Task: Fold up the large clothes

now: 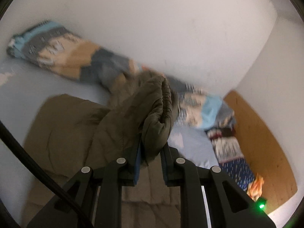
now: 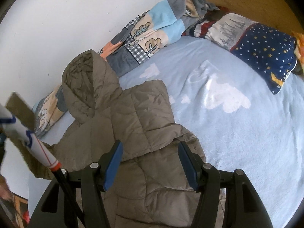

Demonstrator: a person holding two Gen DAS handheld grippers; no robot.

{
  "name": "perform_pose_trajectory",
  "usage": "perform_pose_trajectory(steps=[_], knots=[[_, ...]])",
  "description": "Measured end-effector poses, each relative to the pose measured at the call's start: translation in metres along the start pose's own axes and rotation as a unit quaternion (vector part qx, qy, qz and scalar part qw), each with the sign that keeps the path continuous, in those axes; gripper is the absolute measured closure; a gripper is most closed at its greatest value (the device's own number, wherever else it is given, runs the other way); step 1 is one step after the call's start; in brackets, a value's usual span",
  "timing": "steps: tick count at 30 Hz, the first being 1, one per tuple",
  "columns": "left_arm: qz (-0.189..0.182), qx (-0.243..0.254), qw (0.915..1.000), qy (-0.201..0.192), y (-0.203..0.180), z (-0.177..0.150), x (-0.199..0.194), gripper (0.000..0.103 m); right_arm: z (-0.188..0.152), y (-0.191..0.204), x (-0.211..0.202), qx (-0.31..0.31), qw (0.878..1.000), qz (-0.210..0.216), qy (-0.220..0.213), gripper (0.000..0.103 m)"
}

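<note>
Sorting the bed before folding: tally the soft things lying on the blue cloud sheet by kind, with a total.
Olive quilted hooded puffer jacket: 1
Patchwork tree-print fleece blanket: 1
Navy star-print pillow: 1
Grey-white tree-print pillow with red stripes: 1
Total: 4

A home bedroom: a bed (image 2: 237, 133) with cloud-print sheet, patchwork blanket (image 2: 152, 32), starry pillow (image 2: 266, 53).
</note>
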State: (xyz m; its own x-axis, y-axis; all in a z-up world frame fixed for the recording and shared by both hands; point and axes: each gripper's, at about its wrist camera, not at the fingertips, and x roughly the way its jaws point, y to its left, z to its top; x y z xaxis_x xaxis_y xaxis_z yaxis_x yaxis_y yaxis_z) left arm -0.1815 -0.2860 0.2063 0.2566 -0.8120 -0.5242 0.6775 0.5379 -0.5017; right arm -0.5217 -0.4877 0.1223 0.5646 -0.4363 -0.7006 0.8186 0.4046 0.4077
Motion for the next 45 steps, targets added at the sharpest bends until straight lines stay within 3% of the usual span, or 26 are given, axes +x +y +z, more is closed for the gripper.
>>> perform_pose_trajectory(steps=[6, 10, 12, 13, 15, 16, 18, 20, 23, 27, 29, 31, 35, 45], knots=[[0.024, 0.030, 0.9948, 0.095, -0.026, -0.062, 0.088, 0.086, 0.003, -0.006, -0.008, 0.007, 1.000, 0.013, -0.005, 0.038], [0.058, 0.069, 0.9847, 0.149, -0.043, -0.108, 0.136, 0.085, 0.007, -0.017, -0.010, 0.023, 1.000, 0.013, -0.006, 0.038], [0.084, 0.088, 0.9763, 0.179, -0.049, -0.123, 0.152, 0.073, 0.009, -0.021, -0.010, 0.029, 0.999, 0.016, -0.005, 0.038], [0.090, 0.101, 0.9729, 0.187, -0.055, -0.128, 0.154, 0.070, 0.009, -0.022, -0.010, 0.031, 0.999, 0.018, -0.003, 0.038], [0.082, 0.131, 0.9674, 0.200, -0.064, -0.133, 0.152, 0.043, 0.011, -0.025, -0.010, 0.037, 0.999, 0.026, 0.000, 0.038], [0.074, 0.139, 0.9657, 0.206, -0.070, -0.134, 0.147, 0.039, 0.011, -0.026, -0.010, 0.041, 0.999, 0.030, 0.001, 0.038], [0.054, 0.144, 0.9637, 0.218, -0.077, -0.130, 0.126, 0.037, 0.013, -0.029, -0.009, 0.053, 0.998, 0.039, 0.001, 0.038], [0.027, 0.140, 0.9674, 0.209, -0.075, -0.123, 0.100, 0.037, 0.013, -0.031, -0.006, 0.067, 0.996, 0.054, 0.005, 0.038], [0.030, 0.131, 0.9745, 0.180, -0.054, -0.105, 0.060, 0.037, 0.008, -0.028, 0.006, 0.082, 0.990, 0.104, 0.038, 0.038], [0.088, 0.068, 0.9848, 0.133, 0.018, -0.077, 0.006, 0.035, -0.005, -0.015, 0.035, 0.110, 0.973, 0.177, 0.095, 0.038], [0.118, 0.022, 0.9883, 0.094, 0.066, -0.066, -0.018, 0.033, -0.010, -0.006, 0.048, 0.122, 0.967, 0.197, 0.110, 0.038], [0.128, -0.029, 0.9882, 0.079, 0.105, -0.060, -0.027, 0.032, -0.011, 0.005, 0.064, 0.128, 0.962, 0.210, 0.116, 0.038], [0.087, -0.119, 0.9835, 0.105, 0.163, -0.052, -0.008, 0.032, -0.018, 0.029, 0.092, 0.107, 0.964, 0.199, 0.138, 0.038], [0.043, -0.193, 0.9755, 0.096, 0.198, -0.040, 0.015, 0.032, -0.019, 0.054, 0.132, 0.105, 0.968, 0.195, 0.122, 0.040]])
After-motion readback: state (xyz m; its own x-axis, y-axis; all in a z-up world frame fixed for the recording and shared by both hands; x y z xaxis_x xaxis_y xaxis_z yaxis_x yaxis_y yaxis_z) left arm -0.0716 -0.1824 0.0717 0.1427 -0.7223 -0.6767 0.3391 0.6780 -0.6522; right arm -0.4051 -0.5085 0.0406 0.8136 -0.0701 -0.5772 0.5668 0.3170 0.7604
